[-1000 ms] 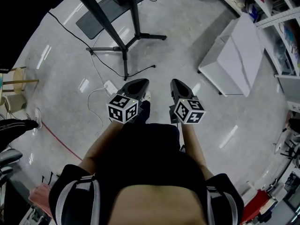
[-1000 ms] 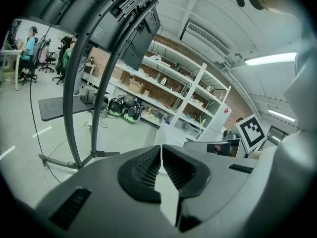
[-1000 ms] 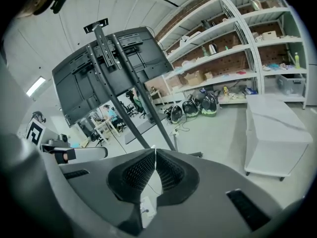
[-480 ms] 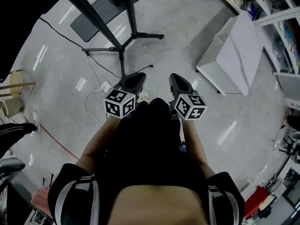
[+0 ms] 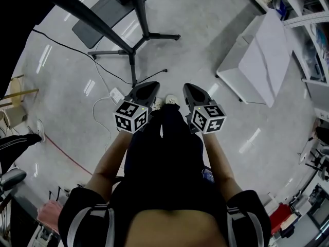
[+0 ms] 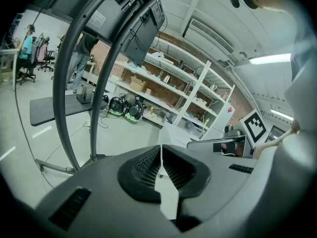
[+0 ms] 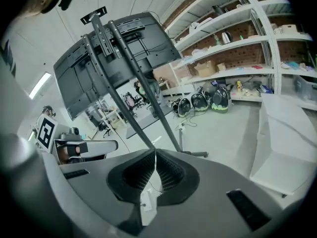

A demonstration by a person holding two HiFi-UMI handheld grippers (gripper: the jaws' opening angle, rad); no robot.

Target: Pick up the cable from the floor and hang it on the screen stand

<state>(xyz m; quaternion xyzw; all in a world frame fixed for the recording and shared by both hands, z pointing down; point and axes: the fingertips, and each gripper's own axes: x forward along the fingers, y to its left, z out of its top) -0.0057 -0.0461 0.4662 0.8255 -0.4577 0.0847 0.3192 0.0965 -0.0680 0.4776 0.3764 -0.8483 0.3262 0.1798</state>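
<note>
The screen stand (image 5: 134,45) rises on black splayed legs ahead of me, its dark screen (image 7: 116,58) tilted high up. A thin black cable (image 5: 110,70) snakes over the floor past its feet. A white cable (image 5: 104,118) with a white plug block (image 5: 117,94) lies just left of my left gripper (image 5: 150,88). The right gripper (image 5: 188,88) is level with it, a shoe-width apart. Both are held above the floor and point toward the stand. In the gripper views the left gripper (image 6: 161,147) and the right gripper (image 7: 155,151) are shut with nothing between the pads.
A white box (image 5: 259,55) lies on the floor at right, with shelves (image 5: 308,14) behind it. A grey mat (image 5: 110,12) sits beyond the stand. A red cable (image 5: 64,152) runs at left near a wooden stool (image 5: 15,94). My shoes (image 5: 164,102) show between the grippers.
Both grippers have drifted a little forward and down toward the stand, still shut. My legs have stepped, and both shoes now show between the grippers.
</note>
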